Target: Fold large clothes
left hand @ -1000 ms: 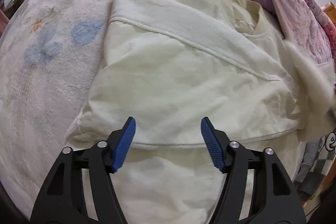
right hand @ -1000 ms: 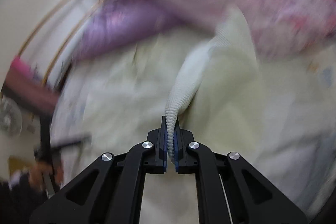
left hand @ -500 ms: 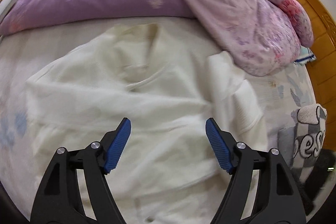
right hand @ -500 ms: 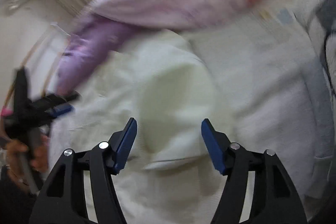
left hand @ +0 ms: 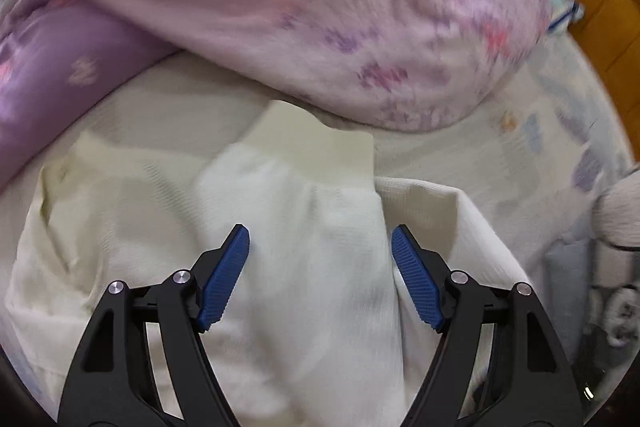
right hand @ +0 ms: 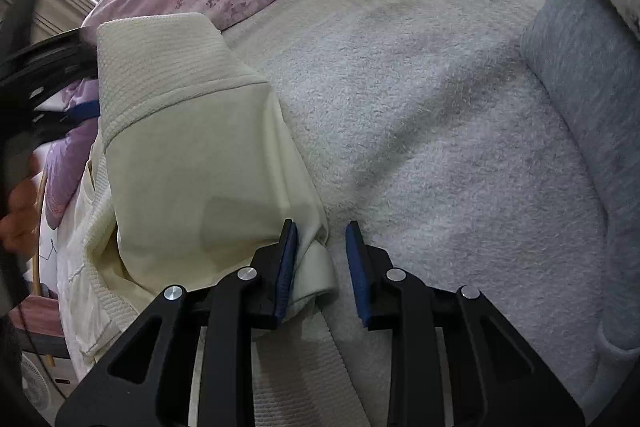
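**Sleeve released, right fingers closing on the fold edge**

The cream waffle-knit sweatshirt (left hand: 312,267) lay spread on the bed, on a pale terry blanket (right hand: 440,107), with its ribbed cuff (left hand: 316,143) pointing toward the heaped pink floral quilt (left hand: 320,7).

A second earlier the right gripper (right hand: 322,259) had been pinched tight on that ribbed cuff, carrying the sleeve over the body. It had since let go, opened wide and then been closing again: its blue fingers (right hand: 289,267) now stood narrowly apart around the folded edge where the sleeve met the hem, the left one touching the cloth, the other not yet pressing.

The left gripper (left hand: 320,259) had swung across the garment and hovered over the laid-down sleeve, fingers spread wide and holding nothing.

Judging by this, the sleeve fold was done, and the right side looked set for the next fold once the edge was pinched.
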The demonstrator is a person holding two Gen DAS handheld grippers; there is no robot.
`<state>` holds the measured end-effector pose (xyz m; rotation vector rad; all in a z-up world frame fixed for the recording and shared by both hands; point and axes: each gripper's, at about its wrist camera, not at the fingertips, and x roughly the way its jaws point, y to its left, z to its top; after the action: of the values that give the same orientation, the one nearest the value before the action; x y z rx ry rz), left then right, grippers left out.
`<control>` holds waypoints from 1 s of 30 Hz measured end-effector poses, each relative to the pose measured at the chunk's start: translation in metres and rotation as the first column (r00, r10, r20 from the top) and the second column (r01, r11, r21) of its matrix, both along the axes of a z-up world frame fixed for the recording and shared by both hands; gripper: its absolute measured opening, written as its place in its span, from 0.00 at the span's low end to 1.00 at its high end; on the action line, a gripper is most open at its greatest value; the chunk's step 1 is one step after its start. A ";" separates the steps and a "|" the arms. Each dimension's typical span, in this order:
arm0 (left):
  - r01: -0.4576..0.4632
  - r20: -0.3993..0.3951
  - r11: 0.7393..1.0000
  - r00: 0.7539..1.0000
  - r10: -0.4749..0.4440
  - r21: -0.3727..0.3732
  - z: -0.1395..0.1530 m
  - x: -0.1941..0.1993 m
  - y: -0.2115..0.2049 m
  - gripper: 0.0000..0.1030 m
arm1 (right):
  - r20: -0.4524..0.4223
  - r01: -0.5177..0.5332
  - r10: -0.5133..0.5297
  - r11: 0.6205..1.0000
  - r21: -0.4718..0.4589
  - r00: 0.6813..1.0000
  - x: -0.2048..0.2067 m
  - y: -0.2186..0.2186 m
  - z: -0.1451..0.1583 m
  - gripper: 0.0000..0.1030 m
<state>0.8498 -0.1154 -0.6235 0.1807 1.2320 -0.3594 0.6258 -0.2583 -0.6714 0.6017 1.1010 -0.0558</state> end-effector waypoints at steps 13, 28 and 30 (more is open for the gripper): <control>0.022 0.016 0.998 1.000 -0.023 0.051 -0.017 0.004 -0.031 0.67 | 0.024 0.035 -0.036 0.999 0.034 0.999 -0.007 -0.005 -0.003 0.24; -0.238 0.220 0.938 0.930 0.295 -0.250 0.074 -0.063 0.137 0.04 | -0.009 0.032 -0.032 0.999 0.037 0.999 0.005 -0.004 -0.004 0.27; -0.298 0.237 0.918 0.902 0.360 -0.262 0.080 -0.098 0.182 0.04 | -0.015 0.020 -0.019 0.999 0.041 1.000 0.011 0.000 0.003 0.47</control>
<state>0.7520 0.0667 -0.5435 -0.1663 0.9107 -0.1622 0.6364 -0.2583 -0.6682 0.6500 1.1128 -0.0542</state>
